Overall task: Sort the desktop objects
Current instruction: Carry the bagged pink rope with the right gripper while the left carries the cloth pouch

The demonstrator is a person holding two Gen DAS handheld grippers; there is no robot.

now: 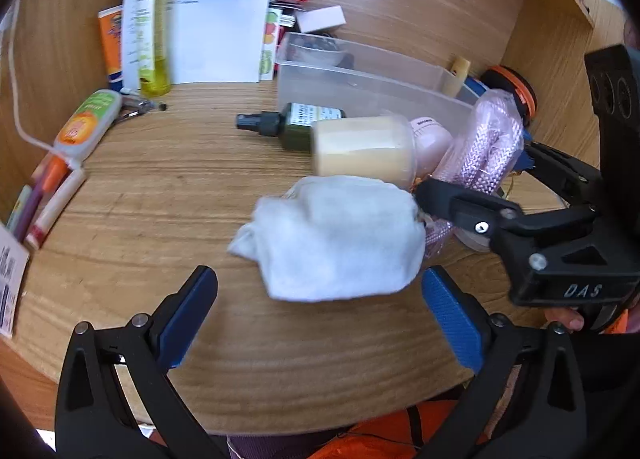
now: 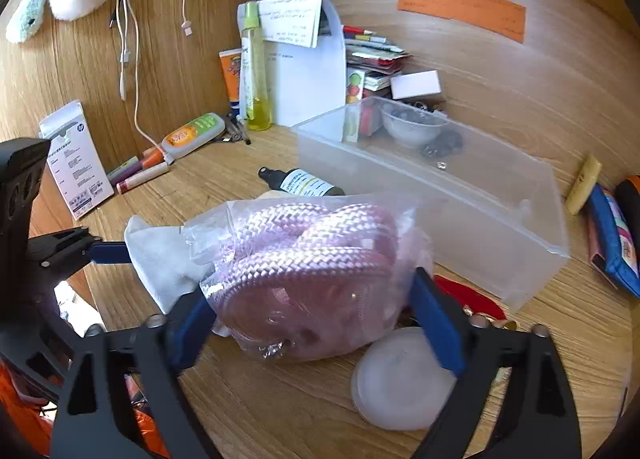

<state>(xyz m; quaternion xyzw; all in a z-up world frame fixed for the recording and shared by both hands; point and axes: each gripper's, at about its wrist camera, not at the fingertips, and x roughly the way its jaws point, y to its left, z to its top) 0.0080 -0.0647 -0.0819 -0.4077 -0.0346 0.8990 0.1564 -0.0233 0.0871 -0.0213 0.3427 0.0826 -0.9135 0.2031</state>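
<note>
Two grippers over the tabletop. Left gripper: jaws spread wide, holding nothing; white cloth lies just ahead of them, between the two tips. Right gripper: jaws partly closed against both sides of a clear bag of pink rope, gripping it. Ahead of the right jaws, a dark green spray bottle lies flat; a clear plastic box sits ahead to their right. White lid below the right-hand jaw.

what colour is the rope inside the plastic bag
Pale pink with a woven braid pattern; the rope shows best in the right wrist view.
</note>
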